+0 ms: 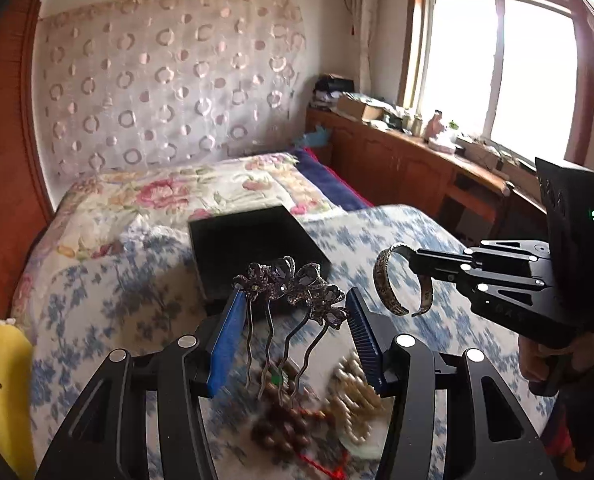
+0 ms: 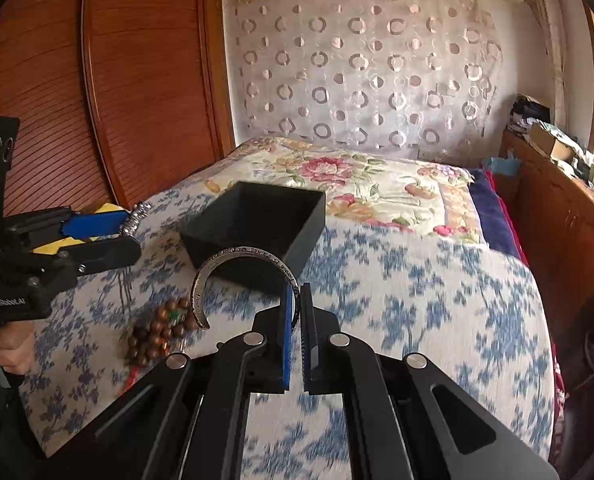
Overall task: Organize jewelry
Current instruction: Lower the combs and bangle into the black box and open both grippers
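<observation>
Black grippers [image 1: 293,312] — blue ribbed fingers [image 1: 227,344], silver screws, bare hands [image 2: 5,344]

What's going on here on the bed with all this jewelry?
A person is sorting jewelry with two handheld grippers. The left gripper holds a flower hair comb; the right gripper pinches a silver cuff bracelet. Both are lifted above the bedspread, near an open black box. A brown bead bracelet lies on the bed, not yet picked up.

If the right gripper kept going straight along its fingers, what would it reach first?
Probably the black box. The right gripper, shut on the silver cuff bangle, points at the box's near wall on the bed; the bangle's arc would likely touch before the fingertips, though depth is uncertain.
</observation>
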